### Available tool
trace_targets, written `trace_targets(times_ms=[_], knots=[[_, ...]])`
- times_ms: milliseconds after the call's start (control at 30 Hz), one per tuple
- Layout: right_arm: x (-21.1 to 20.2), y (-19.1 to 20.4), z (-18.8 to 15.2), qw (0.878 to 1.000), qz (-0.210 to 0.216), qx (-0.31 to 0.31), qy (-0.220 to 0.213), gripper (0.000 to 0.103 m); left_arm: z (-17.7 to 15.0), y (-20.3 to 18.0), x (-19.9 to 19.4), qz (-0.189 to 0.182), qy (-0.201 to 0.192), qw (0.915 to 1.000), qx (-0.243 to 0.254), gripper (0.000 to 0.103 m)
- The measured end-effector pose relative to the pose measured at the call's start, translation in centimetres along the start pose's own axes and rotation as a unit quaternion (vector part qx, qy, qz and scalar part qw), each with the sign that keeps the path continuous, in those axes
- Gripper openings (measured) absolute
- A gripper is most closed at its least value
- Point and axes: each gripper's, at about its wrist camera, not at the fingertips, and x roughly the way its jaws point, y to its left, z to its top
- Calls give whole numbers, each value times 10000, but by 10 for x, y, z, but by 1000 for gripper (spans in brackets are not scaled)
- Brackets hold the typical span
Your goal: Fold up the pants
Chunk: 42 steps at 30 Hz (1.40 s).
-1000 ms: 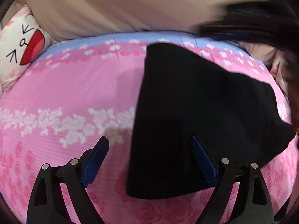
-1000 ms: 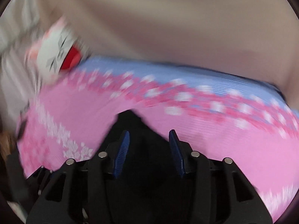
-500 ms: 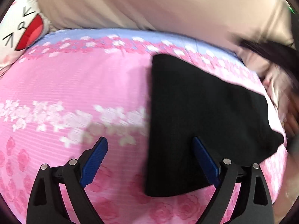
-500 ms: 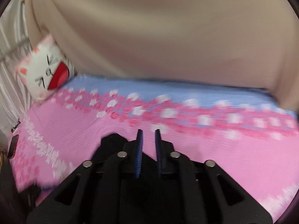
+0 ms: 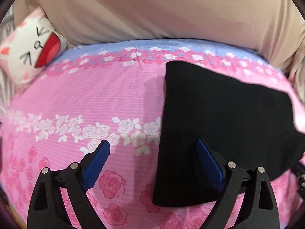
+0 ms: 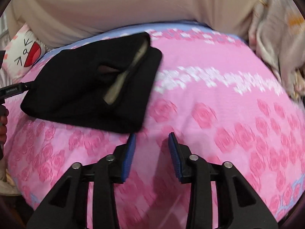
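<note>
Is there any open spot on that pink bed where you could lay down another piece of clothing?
Yes. The bedspread lies bare between the cat pillow and the folded black pants. In the right wrist view it is also bare right of the pants, up to the crumpled bedding. Crowding is at that far-right edge.

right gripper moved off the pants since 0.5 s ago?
Yes. The right gripper was shut over the black pants; now it is open over bare pink bedsheet, pants up-left of it, cat pillow still at far left.

Black pants (image 5: pixel 219 114), pink rose-patterned bedsheet (image 5: pixel 95 95) with lavender border, white cat-face pillow (image 5: pixel 28 51), blue-padded fingers (image 6: pixel 129 156)
</note>
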Motion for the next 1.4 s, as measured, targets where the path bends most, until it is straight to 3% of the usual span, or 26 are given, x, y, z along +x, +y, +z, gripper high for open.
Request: trace_targets(times_ms=[100,133,167,300,400,500,533,567,600,800,900,933,967,1100,1167,1200,1233,1267,1333,1400], knots=[[10,13,17,9997,-132,-162,-90,46,-1,-2,1,166,-24,9998,-48,94],[15,7,22,10000,-27,-17,41,24,-1,-2,0,183,-24,9998,-65,94],[17,-3,23,9995,98,270,93,18,0,-3,0,218,-23,9997,-47,96],[22,-37,13,9922,461,1153,65,18,-5,-8,1,254,-29,9996,74,98],[14,-23,22,9975,189,658,149,28,-8,-10,1,359,-59,9993,22,98],[-25,-32,25,9915,700,1086,-181,31,-4,-6,-7,270,-75,9996,-63,97],[-31,-34,28,9869,1004,1236,-265,42,-3,-5,-10,242,-83,9996,-83,97],[-35,-35,31,9811,1303,1392,-336,66,-2,-4,-14,210,-107,9997,-116,97],[-36,-37,37,9729,1645,1570,-421,73,0,-4,-15,188,-110,9997,-128,97],[12,-23,53,9593,2134,1842,168,73,3,-11,-29,141,-250,9996,-13,97],[21,-5,53,9704,1828,1575,112,43,4,-13,-29,127,-269,9996,-7,97],[23,4,56,9765,1665,1361,112,25,5,-14,-28,151,-251,9996,0,97],[21,5,60,9778,1640,1303,73,18,7,-15,-25,183,-208,9996,9,97],[-19,-11,78,9831,1338,1144,-513,15,11,-18,-33,89,-321,9994,44,97],[11,-24,72,9892,995,1075,-50,19,9,-25,-30,82,-353,9993,128,97],[35,-30,60,9875,1051,1148,249,24,7,-31,-22,74,-263,9994,214,97],[33,-37,56,9826,1248,1365,137,32,5,-35,-12,114,-144,9995,272,97],[26,-43,56,9778,1443,1515,119,33,2,-38,-4,182,-51,9993,314,98],[-7,-56,61,9768,1260,1684,-401,33,-1,-39,-1,217,-53,9992,333,98],[-40,-56,73,9801,812,1547,-943,33,0,-37,-4,214,-96,9992,332,98]])
